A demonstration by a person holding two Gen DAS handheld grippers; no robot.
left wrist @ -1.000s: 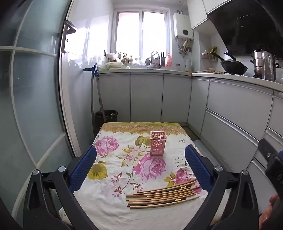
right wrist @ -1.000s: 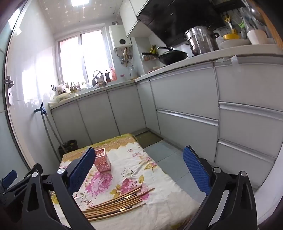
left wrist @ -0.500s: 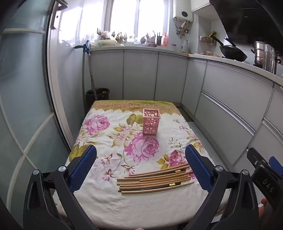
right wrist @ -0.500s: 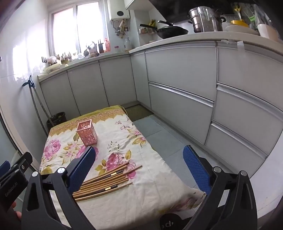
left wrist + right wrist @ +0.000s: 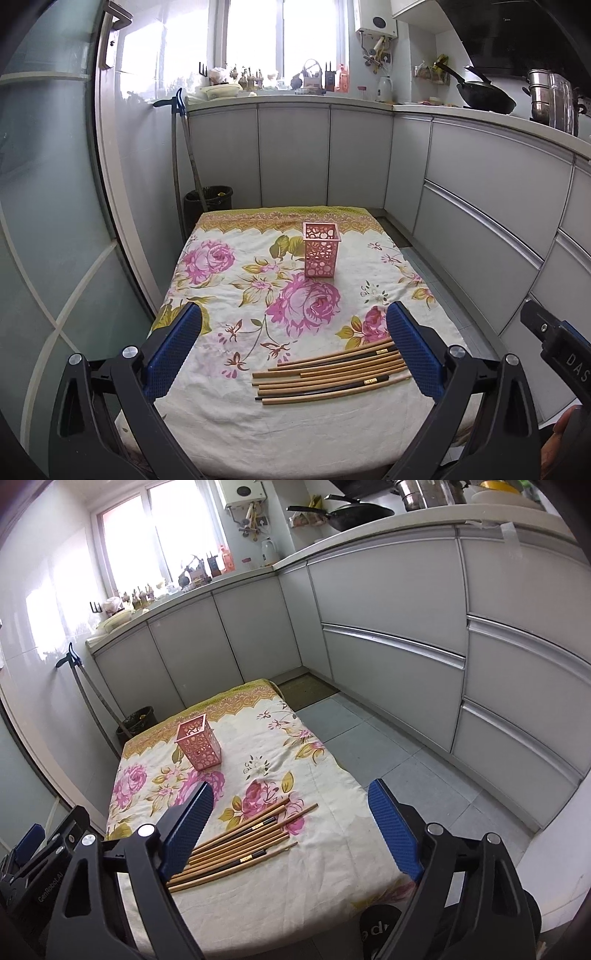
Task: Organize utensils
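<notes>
The chopsticks [image 5: 328, 373] lie in a loose bundle on the near right part of my desk [image 5: 236, 424], roughly side by side and slightly fanned, most of them pale wood and a couple dark with a gold band. Farther back, near the middle of the desk, the pink holder [image 5: 320, 254] stands upright with its mouth open, well apart from the bundle. The desk carries a white cloth printed with pink roses and edged in a yellow-green border at the far end.

My left tool [image 5: 293, 350] hovers above the near edge of the desk with its blue pads [image 5: 173, 354] spread wide and nothing between them; the bundle's right ends sit just beside the right-hand pad in that view. My right tool [image 5: 291, 827] is likewise wide open and holds nothing, hanging over the near right corner, with the chopsticks [image 5: 236, 845] showing beside its left pad [image 5: 188, 827] and the pink holder [image 5: 199, 746] beyond.

Around the desk run grey cabinets [image 5: 480, 206]. A black bin [image 5: 208, 199] stands behind the far left corner with a mop handle [image 5: 184, 147] leaning over it, and a wok [image 5: 484, 98] rests on the counter to the right.
</notes>
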